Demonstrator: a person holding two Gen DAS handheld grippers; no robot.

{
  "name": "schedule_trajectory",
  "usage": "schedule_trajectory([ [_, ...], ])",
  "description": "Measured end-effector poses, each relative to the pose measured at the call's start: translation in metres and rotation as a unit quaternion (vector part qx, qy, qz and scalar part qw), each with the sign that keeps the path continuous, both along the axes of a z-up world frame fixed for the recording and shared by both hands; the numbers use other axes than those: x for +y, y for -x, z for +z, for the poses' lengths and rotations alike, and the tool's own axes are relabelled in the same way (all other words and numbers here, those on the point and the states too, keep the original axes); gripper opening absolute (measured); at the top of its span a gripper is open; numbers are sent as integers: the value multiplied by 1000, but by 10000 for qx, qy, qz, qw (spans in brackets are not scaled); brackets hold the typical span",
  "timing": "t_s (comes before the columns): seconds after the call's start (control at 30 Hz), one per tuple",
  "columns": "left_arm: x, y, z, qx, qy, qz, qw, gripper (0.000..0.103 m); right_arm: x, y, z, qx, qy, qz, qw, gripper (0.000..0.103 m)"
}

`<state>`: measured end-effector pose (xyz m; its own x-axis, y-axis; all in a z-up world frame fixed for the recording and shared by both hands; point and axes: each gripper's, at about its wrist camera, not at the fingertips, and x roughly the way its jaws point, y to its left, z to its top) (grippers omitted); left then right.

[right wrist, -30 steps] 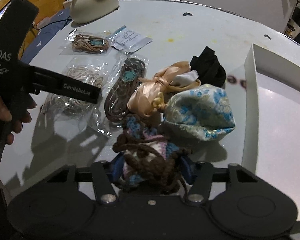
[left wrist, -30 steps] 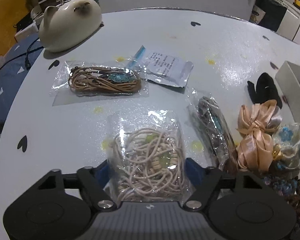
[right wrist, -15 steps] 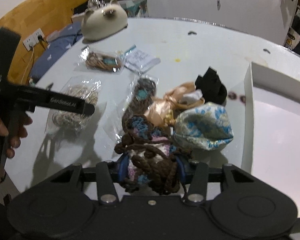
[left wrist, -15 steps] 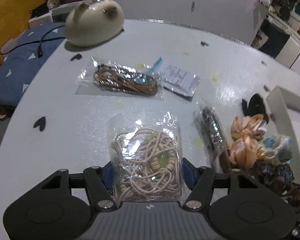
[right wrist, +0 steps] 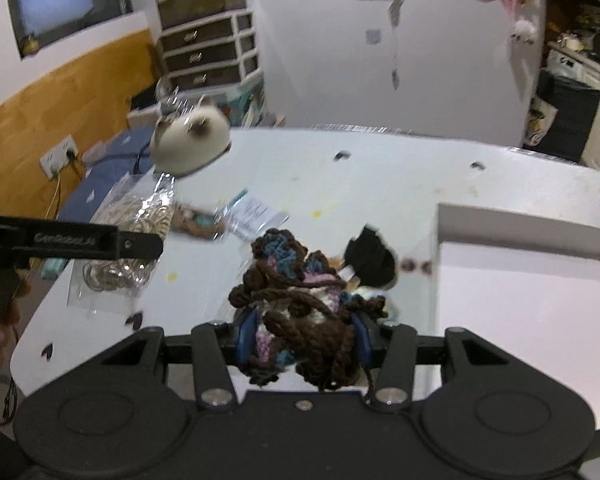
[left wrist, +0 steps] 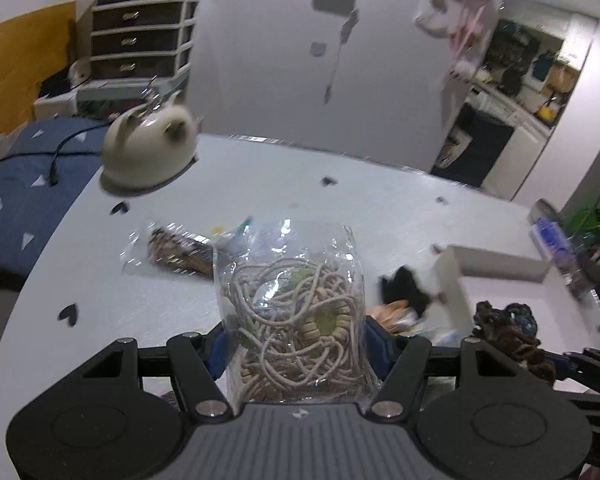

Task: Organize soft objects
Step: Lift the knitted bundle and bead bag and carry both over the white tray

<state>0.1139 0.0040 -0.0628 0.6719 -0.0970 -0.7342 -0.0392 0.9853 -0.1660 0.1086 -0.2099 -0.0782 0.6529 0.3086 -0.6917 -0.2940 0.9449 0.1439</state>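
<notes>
Left gripper (left wrist: 294, 344) has its fingers (left wrist: 216, 350) clamped on a clear bag (left wrist: 292, 312) of cream cords and beads, and the bag stands upright between the blue pads, clear of the white counter (left wrist: 260, 184). Right gripper (right wrist: 302, 338) is squeezing a yarn bundle (right wrist: 300, 312), brown strands over blue, pink and white, its fingers (right wrist: 246, 336) pressed on either side and the loose ends hanging below. In the right view the left gripper shows at the far left edge with the bag dangling under it, and a hand (right wrist: 0, 320) grips its handle. Down on the counter, a second bag (left wrist: 176, 250) of brown cord lies left of centre, with a paper slip (right wrist: 256, 216) just beside it. A black cloth (right wrist: 370, 258) sits just left of the white box (right wrist: 520, 264), which takes up the right side. At the far left corner rests a cream cat-shaped plush (left wrist: 150, 150). The pictures are blurred.
</notes>
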Motion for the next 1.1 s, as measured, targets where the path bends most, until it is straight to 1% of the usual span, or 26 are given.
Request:
schedule_trajectory([
  [0.1,-17,3,12,-143,96,-87,9998,65,-20,2,8,-125,-113,-134,9998,49],
  [0.23,-44,4,21,-242,210,-209,9993,65,-49,2,14,-212,-212,-282,9992,49],
  [0.33,-68,2,23,-208,285,-261,9990,65,-74,0,17,-189,-210,-360,9990,49],
  [0.67,-160,-6,22,-139,490,-496,9975,65,-156,-7,21,-240,-122,-320,9991,50],
  [0.87,-207,-16,11,49,573,-608,9965,65,-211,-15,15,-178,-117,-478,9986,50],
  [1.1,-250,-29,-14,495,767,-713,9933,65,-264,-22,3,-20,-74,-669,9977,50],
])
